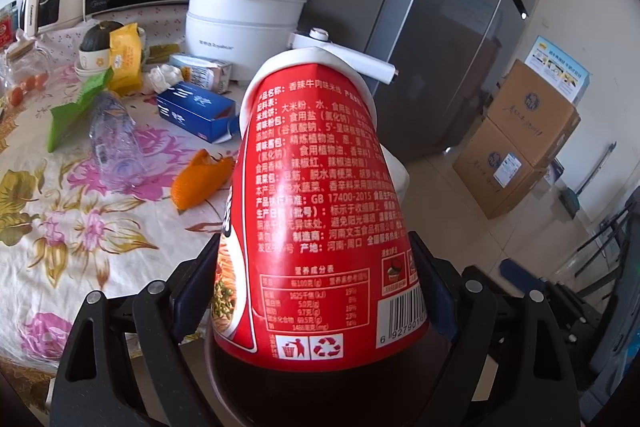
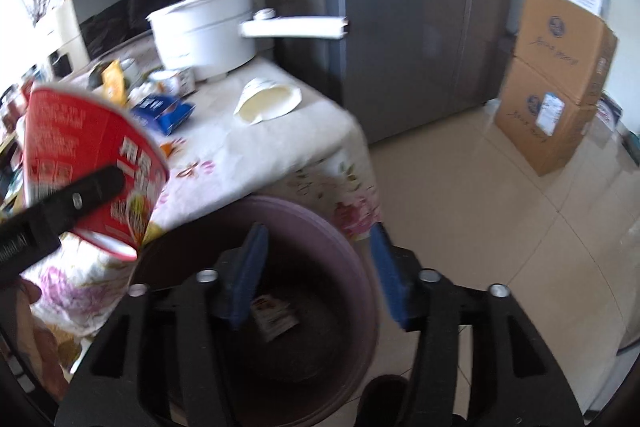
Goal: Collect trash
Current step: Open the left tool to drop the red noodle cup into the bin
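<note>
the left claw [image 1: 316,291] is squeezing a red noodle cup [image 1: 320,195], with one blue pad on each side near the cup's bottom. the cup is tipped, held up in the air by the edge of the table [image 1: 80,227], just above a round purple bin [image 2: 352,267] on the floor. the right claw [image 2: 318,275] hangs over the bin with its pads spread apart and nothing between them. a small paper packet [image 2: 276,317] lies at the bottom of the bin.

on the flowery table there is more trash: a squashed clear bottle [image 1: 114,143], an orange peel [image 1: 200,183], a blue box [image 1: 194,111] and a green wrapper [image 1: 76,111]. a white lid [image 2: 268,103] lies near the table corner. a white pot [image 1: 244,23] stands behind them.
</note>
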A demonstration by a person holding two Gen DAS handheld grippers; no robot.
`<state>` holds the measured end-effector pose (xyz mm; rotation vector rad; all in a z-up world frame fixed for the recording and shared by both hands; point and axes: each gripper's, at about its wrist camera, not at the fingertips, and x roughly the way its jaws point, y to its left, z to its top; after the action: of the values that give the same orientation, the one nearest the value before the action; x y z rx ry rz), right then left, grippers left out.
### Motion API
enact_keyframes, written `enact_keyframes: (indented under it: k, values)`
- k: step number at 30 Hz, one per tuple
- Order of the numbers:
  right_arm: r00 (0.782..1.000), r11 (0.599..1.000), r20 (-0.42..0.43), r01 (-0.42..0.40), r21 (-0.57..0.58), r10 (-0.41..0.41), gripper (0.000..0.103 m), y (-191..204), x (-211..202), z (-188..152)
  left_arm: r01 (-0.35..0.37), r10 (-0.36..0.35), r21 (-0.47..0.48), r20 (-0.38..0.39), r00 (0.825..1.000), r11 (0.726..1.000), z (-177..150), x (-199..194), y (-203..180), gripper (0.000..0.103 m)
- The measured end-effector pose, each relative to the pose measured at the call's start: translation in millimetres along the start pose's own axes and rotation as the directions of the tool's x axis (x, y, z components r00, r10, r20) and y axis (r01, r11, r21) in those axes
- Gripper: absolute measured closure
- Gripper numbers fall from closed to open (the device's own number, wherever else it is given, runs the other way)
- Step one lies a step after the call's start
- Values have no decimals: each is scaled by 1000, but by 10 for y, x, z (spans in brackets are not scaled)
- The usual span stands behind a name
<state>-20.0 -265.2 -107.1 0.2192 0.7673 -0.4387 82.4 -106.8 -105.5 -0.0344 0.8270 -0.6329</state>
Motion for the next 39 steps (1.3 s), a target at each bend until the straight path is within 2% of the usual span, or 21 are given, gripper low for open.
enact_keyframes:
  k: [3,5,11,19,26,29,39]
  values:
    - [997,998,50,66,13,-66,27,-118,-84,15,10,-10,11,-29,1000,1000,-37,85,-72,18]
    - [994,995,61,94,23,-96,22,-197,-131,-10,16,-15,19,-53,998,1000,-78,142,-118,18]
    - [991,991,12,133,22,-133,21,-314,-102,-214,30,-24,46,-134,991,998,-291,253,-225,18]
    - [981,983,62,182,23,-183,12,-346,-318,-399,24,-11,87,-150,989,996,-513,178,-327,18]
    - [979,981,61,193,12,-193,12,-333,-317,-433,1,22,85,-271,962,996,-704,404,-250,17]
    - [979,981,62,195,13,-195,11,-327,-307,-428,-8,31,80,-281,959,997,-715,432,-222,17]
    - [981,983,58,185,-9,-185,10,-208,-262,-419,-28,41,54,-257,966,998,-641,354,-127,14]
